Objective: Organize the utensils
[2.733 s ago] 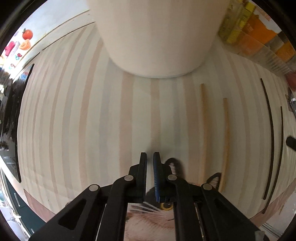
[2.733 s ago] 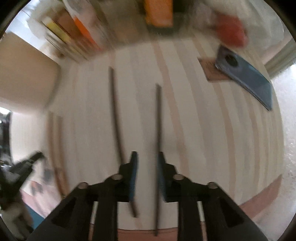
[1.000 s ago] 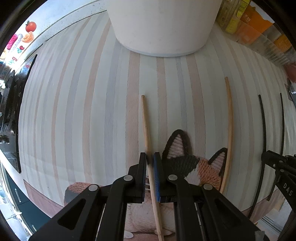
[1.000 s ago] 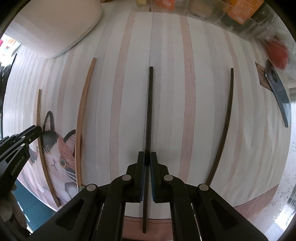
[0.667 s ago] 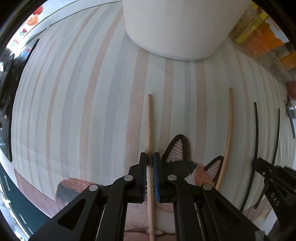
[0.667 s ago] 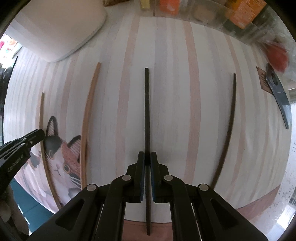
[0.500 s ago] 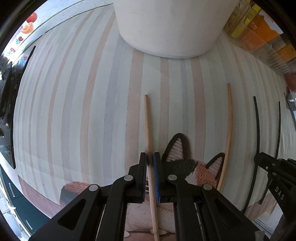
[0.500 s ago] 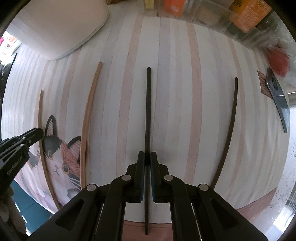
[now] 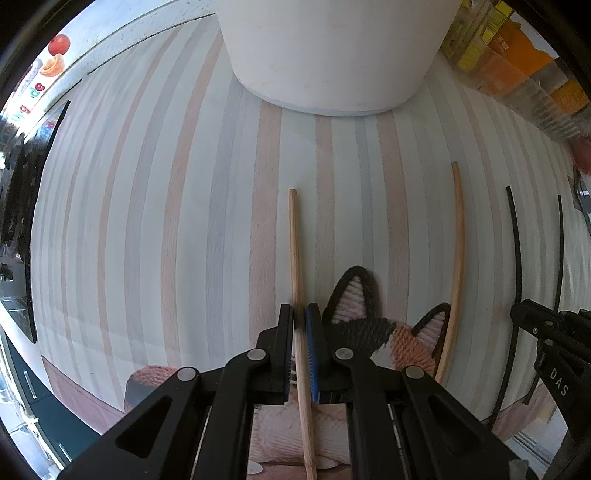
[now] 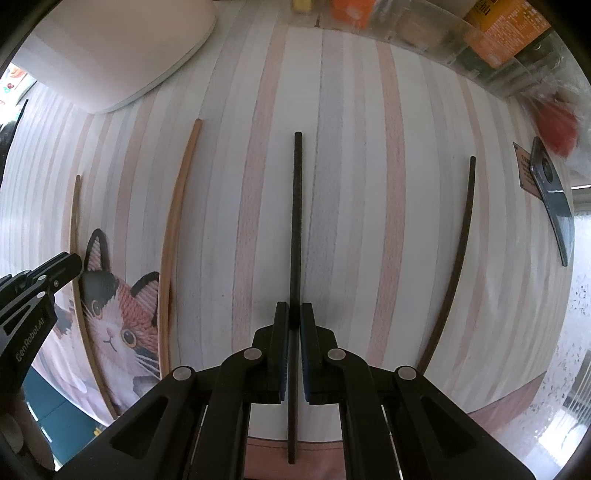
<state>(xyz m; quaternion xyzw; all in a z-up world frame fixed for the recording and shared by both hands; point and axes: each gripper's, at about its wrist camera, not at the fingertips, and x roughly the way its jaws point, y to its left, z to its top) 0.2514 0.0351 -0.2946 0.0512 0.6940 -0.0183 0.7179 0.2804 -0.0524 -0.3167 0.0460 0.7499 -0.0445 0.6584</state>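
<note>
My left gripper (image 9: 299, 317) is shut on a light wooden chopstick (image 9: 294, 243) that points forward over the striped tablecloth. A second wooden chopstick (image 9: 456, 236) lies to its right. My right gripper (image 10: 294, 314) is shut on a black chopstick (image 10: 296, 206). A second black chopstick (image 10: 460, 258) lies further right on the cloth. In the right wrist view the loose wooden chopstick (image 10: 176, 229) lies left of centre, and the left gripper (image 10: 44, 280) holds the other wooden one (image 10: 75, 221) at the far left.
A large white container (image 9: 332, 51) stands ahead on the striped tablecloth (image 9: 166, 221). A cat-pattern mat (image 10: 118, 325) lies at the near edge. Orange and yellow packages (image 10: 498, 22) line the back. A dark phone (image 10: 552, 195) lies at the far right.
Both grippers closed on their chopsticks about a second ago and still hold them. Both views have shifted only slightly since then.
</note>
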